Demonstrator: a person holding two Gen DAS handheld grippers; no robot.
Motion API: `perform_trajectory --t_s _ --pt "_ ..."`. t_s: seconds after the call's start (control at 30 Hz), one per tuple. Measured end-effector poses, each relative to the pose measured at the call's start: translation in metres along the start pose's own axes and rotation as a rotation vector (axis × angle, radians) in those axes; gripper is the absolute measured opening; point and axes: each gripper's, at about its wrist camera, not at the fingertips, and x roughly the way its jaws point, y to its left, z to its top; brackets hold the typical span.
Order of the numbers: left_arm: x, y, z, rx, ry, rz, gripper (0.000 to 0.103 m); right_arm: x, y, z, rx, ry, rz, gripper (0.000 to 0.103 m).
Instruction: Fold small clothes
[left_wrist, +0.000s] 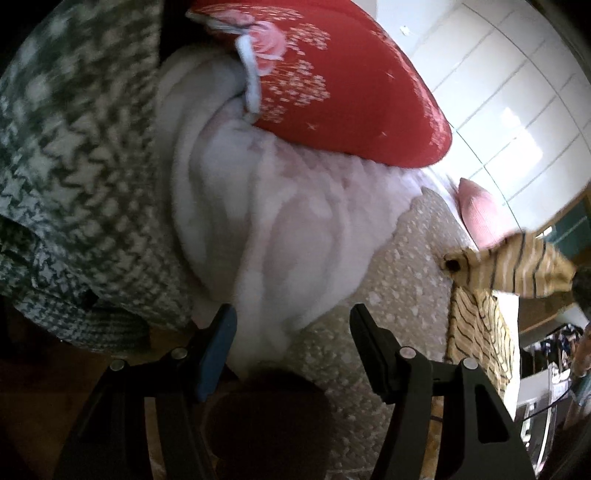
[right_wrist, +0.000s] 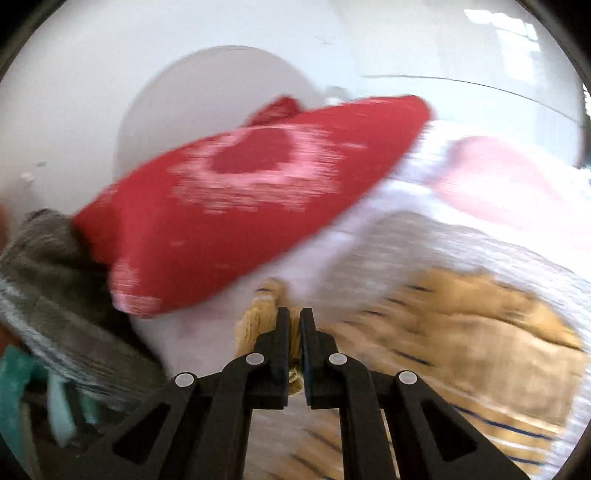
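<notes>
Clamping a bunched edge of the striped garment (right_wrist: 461, 347), the right gripper (right_wrist: 294, 325) has its fingers nearly together, tan cloth pinched between the pads. That garment — tan with thin dark stripes — spreads to the right of the fingers over the speckled cover (right_wrist: 461, 243); motion blur hides how its far edge lies. In the left wrist view one corner of it (left_wrist: 517, 269) is lifted off the cover at the right side, while another part hangs down past the cover's right edge.

The left gripper (left_wrist: 291, 321) has its fingers spread wide and holds nothing. Between them runs the lower end of a white fleece (left_wrist: 266, 229), though whether a pad touches it I cannot tell. The fleece lies along the cover's (left_wrist: 402, 273) left side, a red cushion (left_wrist: 332, 81) resting on its far end and a green houndstooth cloth (left_wrist: 70, 177) just beside it on the left. A pink cushion (left_wrist: 478, 214) sits at the cover's far right corner. Bare cover shows between fleece and striped garment — open room directly ahead of the left fingers.
</notes>
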Motion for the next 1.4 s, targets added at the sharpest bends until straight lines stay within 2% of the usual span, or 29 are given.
perform_trajectory --t_s 0.13,0.27,0.3,0.33,0.4,0.43,0.57,0.73,0.83,0.87,1.0,1.17,1.23,1.27,1.3,1.33,1.4 --pt "0.004 -0.018 -0.005 0.037 0.017 -0.003 0.063 -0.009 -0.086 -0.012 0.048 0.037 -0.287 0.006" --pt "0.008 -0.039 -0.011 0.078 0.036 -0.004 0.063 -0.008 -0.164 -0.028 0.088 0.080 -0.666 0.006" --pt "0.009 -0.047 -0.012 0.093 0.037 -0.003 0.063 -0.008 -0.179 -0.034 0.102 0.090 -0.739 0.007" --pt "0.009 -0.053 -0.014 0.106 0.038 0.000 0.063 -0.012 -0.193 -0.041 0.139 0.094 -0.742 0.009" --pt "0.011 -0.069 -0.015 0.138 0.045 0.001 0.063 -0.020 -0.212 -0.055 0.246 0.068 -0.643 0.029" --pt "0.013 -0.078 -0.015 0.153 0.051 -0.005 0.063 -0.023 -0.219 -0.062 0.292 0.049 -0.597 0.033" --pt "0.026 -0.131 -0.019 0.264 0.062 -0.055 0.063 -0.017 -0.228 -0.084 0.316 0.053 -0.507 0.037" --pt "0.064 -0.221 -0.016 0.517 0.052 -0.107 0.064 0.015 -0.225 -0.112 0.292 0.101 -0.388 0.053" --pt "0.098 -0.278 -0.005 0.690 0.032 -0.118 0.064 0.037 -0.225 -0.117 0.267 0.132 -0.350 0.056" --pt "0.107 -0.289 -0.002 0.714 0.038 -0.128 0.064 0.043 -0.227 -0.117 0.267 0.140 -0.347 0.056" --pt "0.165 -0.343 0.013 0.825 0.135 -0.181 0.064 0.066 -0.238 -0.117 0.300 0.159 -0.308 0.057" --pt "0.223 -0.382 0.009 0.987 0.214 -0.153 0.064 0.081 -0.240 -0.115 0.310 0.162 -0.220 0.058" --pt "0.237 -0.391 0.002 1.032 0.236 -0.135 0.064 0.082 -0.232 -0.113 0.276 0.173 -0.197 0.057" --pt "0.243 -0.393 -0.002 1.055 0.258 -0.126 0.052 0.083 -0.225 -0.113 0.250 0.182 -0.178 0.047" --pt "0.246 -0.394 -0.006 1.080 0.270 -0.084 0.021 0.084 -0.217 -0.113 0.217 0.204 -0.157 0.023" --pt "0.248 -0.394 -0.009 1.096 0.270 -0.042 0.017 0.084 -0.212 -0.113 0.201 0.216 -0.148 0.015" --pt "0.239 -0.389 -0.006 1.082 0.246 -0.057 0.014 0.077 -0.202 -0.112 0.160 0.223 -0.138 0.012"
